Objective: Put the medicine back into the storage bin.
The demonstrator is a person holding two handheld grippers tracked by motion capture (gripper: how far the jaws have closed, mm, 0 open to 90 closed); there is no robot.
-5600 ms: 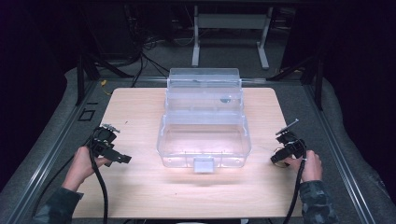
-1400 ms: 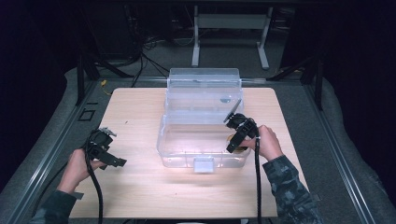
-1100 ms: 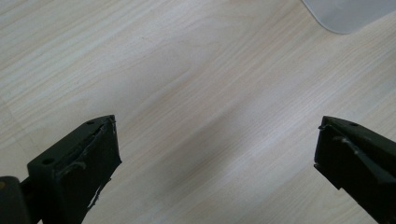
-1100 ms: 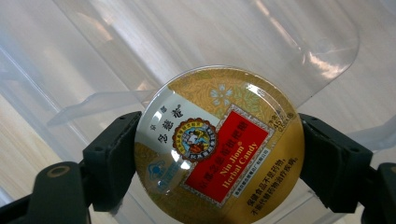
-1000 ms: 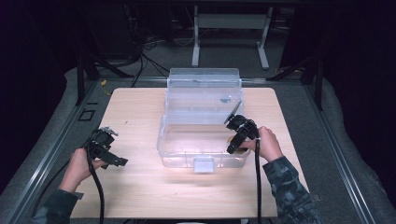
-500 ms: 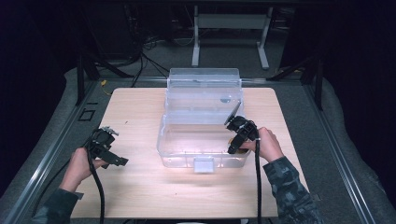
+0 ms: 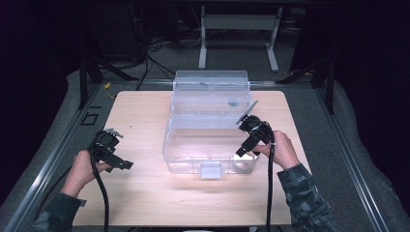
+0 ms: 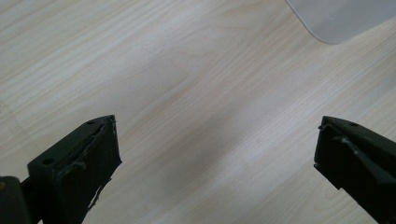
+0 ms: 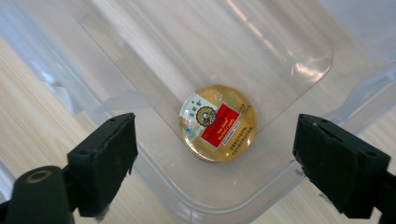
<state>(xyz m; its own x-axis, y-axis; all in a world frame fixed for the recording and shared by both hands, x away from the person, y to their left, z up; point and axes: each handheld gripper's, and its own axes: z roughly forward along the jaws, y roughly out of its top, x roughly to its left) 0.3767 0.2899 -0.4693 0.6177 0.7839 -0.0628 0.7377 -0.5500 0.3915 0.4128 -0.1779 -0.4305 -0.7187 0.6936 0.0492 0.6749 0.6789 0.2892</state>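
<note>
A small round gold tin (image 9: 218, 122) with a red label lies flat, lid up, in a near corner of the clear plastic box (image 9: 299, 42), its lid open.

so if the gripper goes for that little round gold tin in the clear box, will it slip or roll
The tin lies flat on its face in a corner of the clear box, so it probably won't roll unless tipped on edge. Its glossy lid and low profile look slippery, so the open right gripper may struggle to get under it. The box's smooth floor likely lets it slide when pushed.
</note>
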